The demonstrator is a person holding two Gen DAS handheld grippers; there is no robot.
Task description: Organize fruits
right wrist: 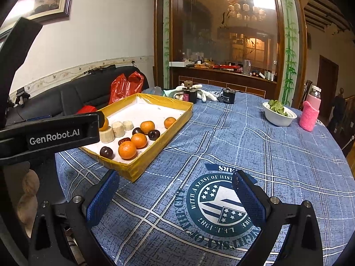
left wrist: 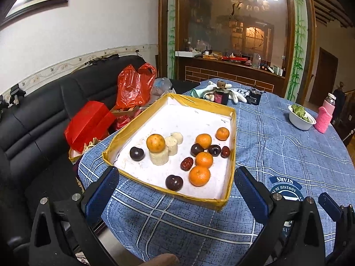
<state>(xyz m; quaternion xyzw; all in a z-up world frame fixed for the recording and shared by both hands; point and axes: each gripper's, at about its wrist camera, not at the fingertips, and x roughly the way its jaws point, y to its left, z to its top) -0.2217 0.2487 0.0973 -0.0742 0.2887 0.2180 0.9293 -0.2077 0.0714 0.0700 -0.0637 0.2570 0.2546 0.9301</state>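
Observation:
A shallow yellow-rimmed tray [left wrist: 232,155] with a white floor lies on the blue plaid tablecloth; it also shows in the right wrist view [right wrist: 153,155]. In it lie several oranges [left wrist: 199,175], dark plums [left wrist: 174,182], red dates [left wrist: 186,163] and pale sugarcane pieces [left wrist: 158,157]; one orange [left wrist: 155,142] sits on top of a cane piece. My left gripper [left wrist: 176,190] is open and empty just before the tray's near edge. My right gripper [right wrist: 175,194] is open and empty over the cloth's round emblem [right wrist: 217,201], right of the tray.
A white bowl of greens [left wrist: 301,116], a pink bottle [left wrist: 325,115], a dark jar [left wrist: 220,95] and white gloves [left wrist: 237,96] sit at the table's far side. A black sofa [left wrist: 33,119] with red bags [left wrist: 133,86] stands left. The left gripper's body [right wrist: 51,135] crosses the right view.

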